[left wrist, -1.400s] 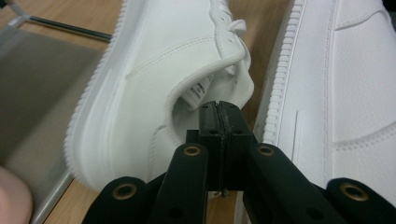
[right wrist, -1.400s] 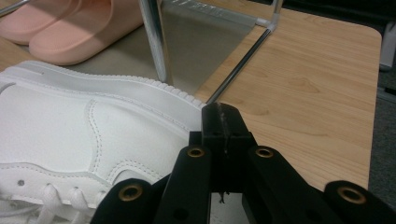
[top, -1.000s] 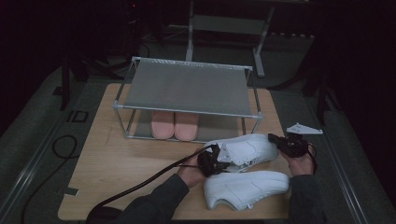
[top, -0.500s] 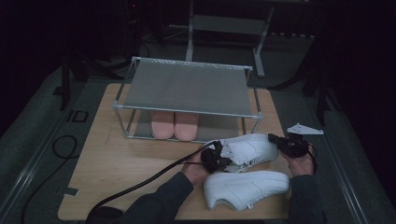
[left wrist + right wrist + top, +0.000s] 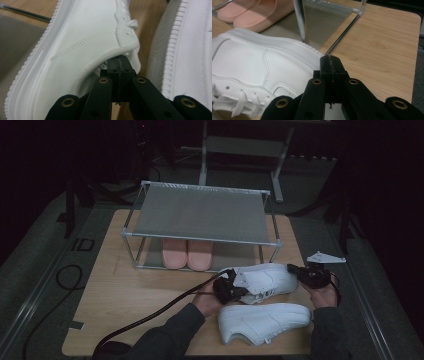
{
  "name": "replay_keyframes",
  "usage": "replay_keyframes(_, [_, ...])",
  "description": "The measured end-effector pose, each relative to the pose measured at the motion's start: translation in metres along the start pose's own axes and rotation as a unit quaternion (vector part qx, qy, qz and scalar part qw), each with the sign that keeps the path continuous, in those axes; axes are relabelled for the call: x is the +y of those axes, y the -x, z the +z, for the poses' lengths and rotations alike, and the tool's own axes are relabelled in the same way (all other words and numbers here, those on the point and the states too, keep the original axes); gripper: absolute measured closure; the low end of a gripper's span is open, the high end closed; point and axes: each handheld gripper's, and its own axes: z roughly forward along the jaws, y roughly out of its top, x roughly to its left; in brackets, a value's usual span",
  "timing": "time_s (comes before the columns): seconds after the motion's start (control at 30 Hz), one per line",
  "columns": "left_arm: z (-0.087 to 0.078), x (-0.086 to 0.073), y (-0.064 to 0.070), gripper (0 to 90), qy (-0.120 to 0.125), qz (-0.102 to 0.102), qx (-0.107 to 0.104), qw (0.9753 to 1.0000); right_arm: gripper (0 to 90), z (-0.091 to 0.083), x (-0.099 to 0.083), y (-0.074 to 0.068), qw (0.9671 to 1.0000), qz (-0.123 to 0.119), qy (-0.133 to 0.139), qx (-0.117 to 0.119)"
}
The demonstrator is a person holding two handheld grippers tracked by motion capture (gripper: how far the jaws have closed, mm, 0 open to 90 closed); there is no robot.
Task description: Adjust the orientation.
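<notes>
one white sneaker (image 5: 262, 281) btwn both closed jaws

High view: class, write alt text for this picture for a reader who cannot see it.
Two hand-held grippers, the left gripper and the right gripper, meet opposite ends of a white sneaker on a wooden table. A second white sneaker lies nearer; pink slippers sit under a metal shoe rack.

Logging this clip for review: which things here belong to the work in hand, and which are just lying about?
In the job:
- upper white sneaker, between both grippers
- left gripper at its heel
- right gripper at its toe
- second white sneaker
- shoe rack

Lying about:
- pink slippers under the rack
- wooden table
</notes>
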Motion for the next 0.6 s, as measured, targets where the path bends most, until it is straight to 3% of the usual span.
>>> replay_keyframes(0.13, [0.000,-0.001,0.000,90.0,0.003,0.000,-0.002,1.0000,90.0,-0.001,0.001,0.000,1.0000,-0.004,-0.007,0.005])
replay_keyframes(0.4, [0.003,-0.003,-0.003,90.0,0.003,-0.001,-0.003,1.0000,90.0,0.001,0.000,0.002,1.0000,-0.003,0.003,0.000])
replay_keyframes(0.5, [0.002,-0.003,-0.002,90.0,0.006,-0.004,-0.003,1.0000,90.0,0.000,-0.003,0.005,0.9997,0.006,0.006,-0.023])
replay_keyframes(0.6, [0.001,-0.002,-0.002,90.0,0.005,-0.001,-0.003,1.0000,90.0,0.000,-0.010,0.015,0.9983,0.034,0.003,-0.048])
